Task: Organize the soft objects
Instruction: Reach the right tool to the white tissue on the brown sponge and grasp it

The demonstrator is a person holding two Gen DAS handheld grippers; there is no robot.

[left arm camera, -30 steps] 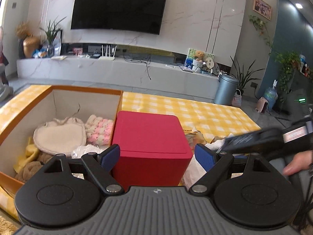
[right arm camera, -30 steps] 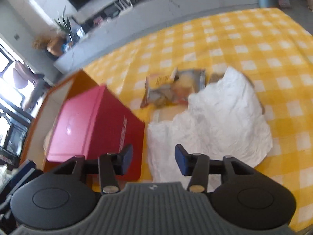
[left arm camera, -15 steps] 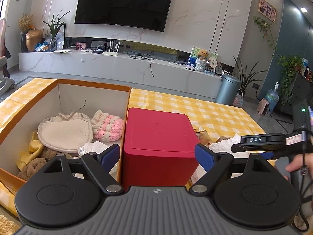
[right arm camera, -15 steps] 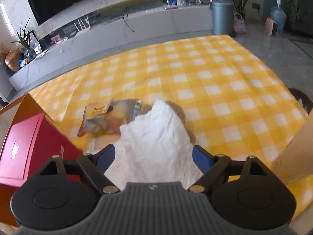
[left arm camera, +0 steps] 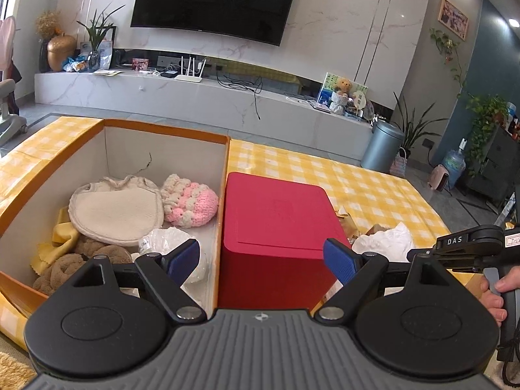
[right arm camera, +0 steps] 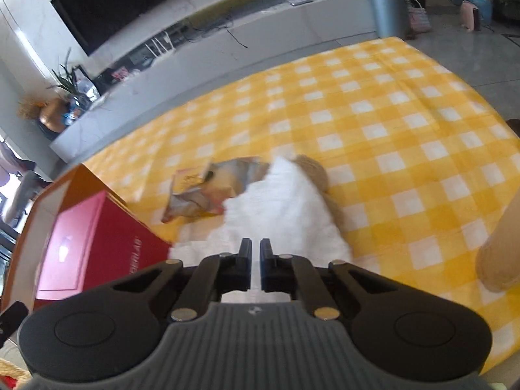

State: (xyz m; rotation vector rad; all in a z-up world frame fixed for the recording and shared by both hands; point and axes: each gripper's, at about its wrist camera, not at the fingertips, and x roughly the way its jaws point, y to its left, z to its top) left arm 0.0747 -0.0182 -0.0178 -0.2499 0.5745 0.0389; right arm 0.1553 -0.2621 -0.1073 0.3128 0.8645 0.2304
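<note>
The biggest change is at my right claw (right arm camera: 255,253). Half a second ago its fingers were spread wide on either side of the white sheet (right arm camera: 286,214); now they are pressed together, with only a sliver between the tips. The sheet lies straight ahead of the tips and beneath them. The picture is blurred, so I cannot tell whether any of it is caught. I take this as the grab on the next soft thing for the bin (left arm camera: 162,130), which sits far off to this claw's left. If the pinch missed, I will have to reopen and go lower.

My left claw (left arm camera: 261,258) has hardly changed. It is spread wide and empty, with the red box (left arm camera: 276,214) just ahead between its fingers and the bin ahead to the left.

Counting from large to small:
- One checked cloth (right arm camera: 390,113) under everything.
- One bin and one red box touching its right wall.
- One white sheet outside the bin.
- One brown plush (right arm camera: 315,165) peeking out beyond the sheet's far edge.
- One packet (right arm camera: 208,188) ahead-left of the right claw.

Inside the bin I count five things:
- One cream pouch (left arm camera: 117,211).
- One brown plush (left arm camera: 71,266).
- One pink knit (left arm camera: 191,201).
- One yellow rag (left arm camera: 61,234).
- One crumpled white bag (left arm camera: 169,240), nearest the left claw's left finger.
</note>
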